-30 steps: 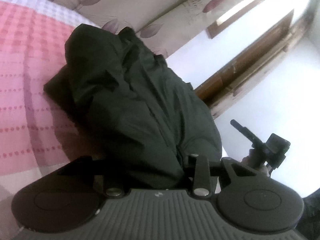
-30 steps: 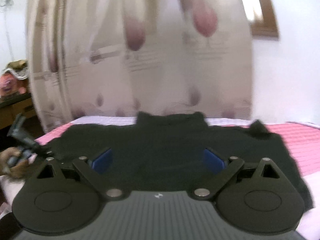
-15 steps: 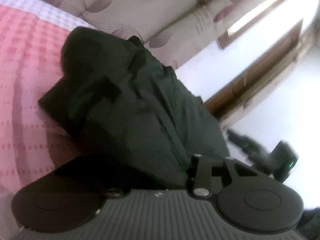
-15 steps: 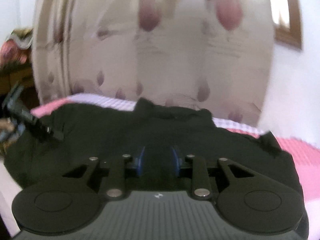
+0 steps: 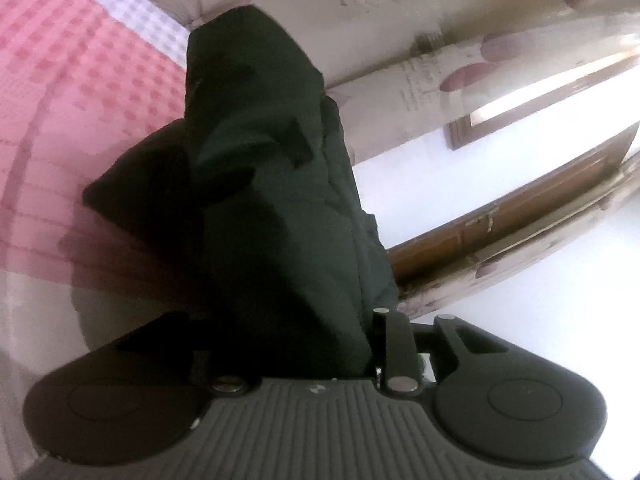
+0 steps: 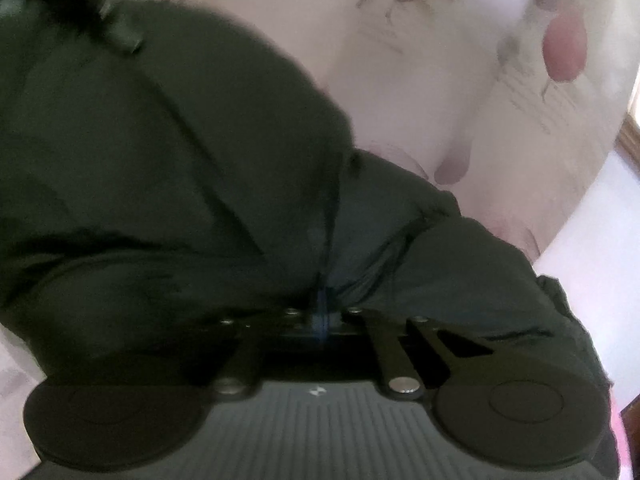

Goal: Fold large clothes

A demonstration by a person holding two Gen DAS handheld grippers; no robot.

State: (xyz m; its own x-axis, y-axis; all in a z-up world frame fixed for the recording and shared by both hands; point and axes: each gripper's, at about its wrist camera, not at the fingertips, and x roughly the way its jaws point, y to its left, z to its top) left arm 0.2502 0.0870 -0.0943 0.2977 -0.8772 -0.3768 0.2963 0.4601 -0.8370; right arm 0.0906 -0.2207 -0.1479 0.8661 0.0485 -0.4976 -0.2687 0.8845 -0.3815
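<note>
With the left gripper [image 5: 296, 344] closing on a bunched fold of the dark green fabric garment [image 5: 276, 208] raised off the pink checked bedspread [image 5: 80, 80] and the right gripper [image 6: 320, 316] pinched shut on its cloth, either thin hold could have slipped and dropped the fold.

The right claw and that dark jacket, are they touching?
Touching. The right wrist view shows the right claw shut on the dark jacket, with the cloth puckering into folds where the blue pads pinch it.

Dark green garment [image 5: 280, 208], pink-checked bedcover [image 5: 80, 80]
</note>
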